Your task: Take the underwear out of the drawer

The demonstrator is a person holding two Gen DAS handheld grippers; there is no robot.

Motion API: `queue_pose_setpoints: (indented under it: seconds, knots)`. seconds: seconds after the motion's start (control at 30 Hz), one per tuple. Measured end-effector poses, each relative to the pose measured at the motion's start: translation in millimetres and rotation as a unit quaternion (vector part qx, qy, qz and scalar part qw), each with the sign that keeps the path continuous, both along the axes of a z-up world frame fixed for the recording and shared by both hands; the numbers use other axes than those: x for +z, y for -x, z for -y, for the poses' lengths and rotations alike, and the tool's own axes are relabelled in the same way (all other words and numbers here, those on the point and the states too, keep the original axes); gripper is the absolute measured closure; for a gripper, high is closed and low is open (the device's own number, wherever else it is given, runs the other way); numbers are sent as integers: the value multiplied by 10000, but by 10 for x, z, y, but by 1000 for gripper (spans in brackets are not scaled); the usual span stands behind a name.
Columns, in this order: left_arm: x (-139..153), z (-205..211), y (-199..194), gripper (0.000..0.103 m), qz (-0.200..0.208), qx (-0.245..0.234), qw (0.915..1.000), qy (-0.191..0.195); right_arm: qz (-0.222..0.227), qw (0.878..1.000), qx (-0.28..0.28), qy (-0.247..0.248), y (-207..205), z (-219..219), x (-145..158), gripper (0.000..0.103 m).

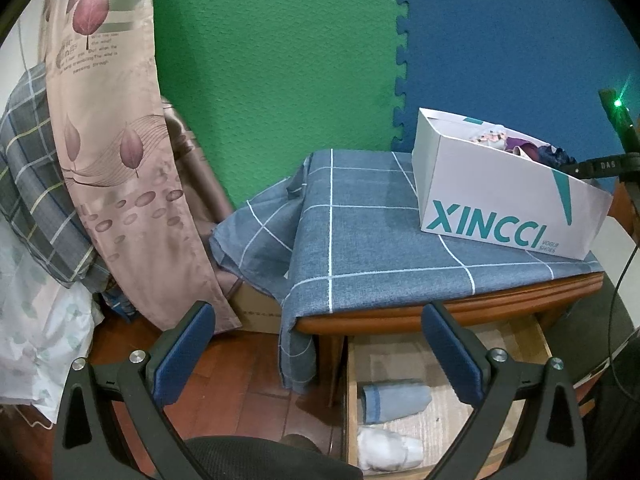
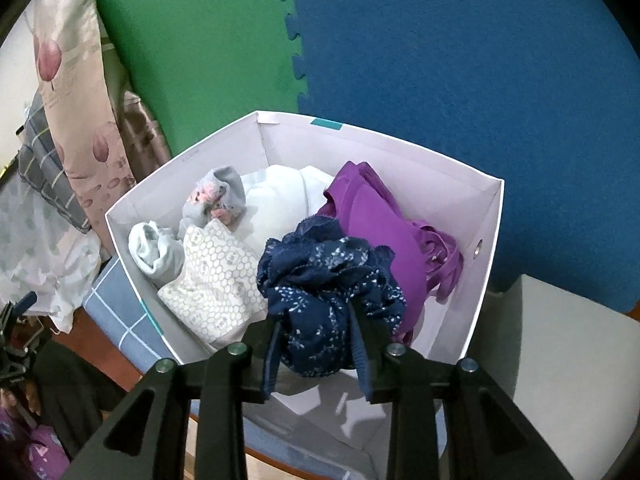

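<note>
– What have your tongs got?

– My right tongs (image 2: 316, 332) are pinched on navy lace underwear (image 2: 328, 280), over the white box (image 2: 486, 240) on the cabinet.

– And the left?

– My left tongs (image 1: 320, 356) gape wide, empty, above the open drawer (image 1: 540, 340). Blue-grey rolled underwear (image 1: 396, 398) and a white roll (image 1: 390, 448) lie inside.

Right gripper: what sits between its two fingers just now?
In the right wrist view, the right gripper has crumpled navy lace underwear between its fingers, over the white cardboard shoebox.
</note>
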State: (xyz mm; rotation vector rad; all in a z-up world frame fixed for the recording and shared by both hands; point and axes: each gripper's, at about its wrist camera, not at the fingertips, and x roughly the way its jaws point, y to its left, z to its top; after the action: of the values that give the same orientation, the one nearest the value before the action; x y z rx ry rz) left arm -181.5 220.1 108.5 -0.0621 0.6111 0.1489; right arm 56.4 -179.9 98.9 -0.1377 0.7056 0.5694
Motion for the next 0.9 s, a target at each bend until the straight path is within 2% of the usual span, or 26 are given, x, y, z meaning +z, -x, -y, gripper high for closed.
queue_pose_setpoints:
  seconds: [0.2,0.43,0.57,0.73,0.9]
  knots:
    - [2,-8,10,1,-11,-2,10000,-8,-14,9990,47,-452,12,47,86,55]
    - [-6,9,-1,1,-10,1,10000,-14,600,9918,368,-1066,314,170,332,50]
    - [-6,11,-4,1,-12,3,10000,-18,759,9856,546,-1407,579,306,327,47]
    - [-4,0,7,1,-22,2,10000,-31,649,9841,581,-1551,952,535,24,47]
    - [-22,-43,62,1,-66,-12,9999,-134,252,9855,273,-1656,1219,813,-509,47]
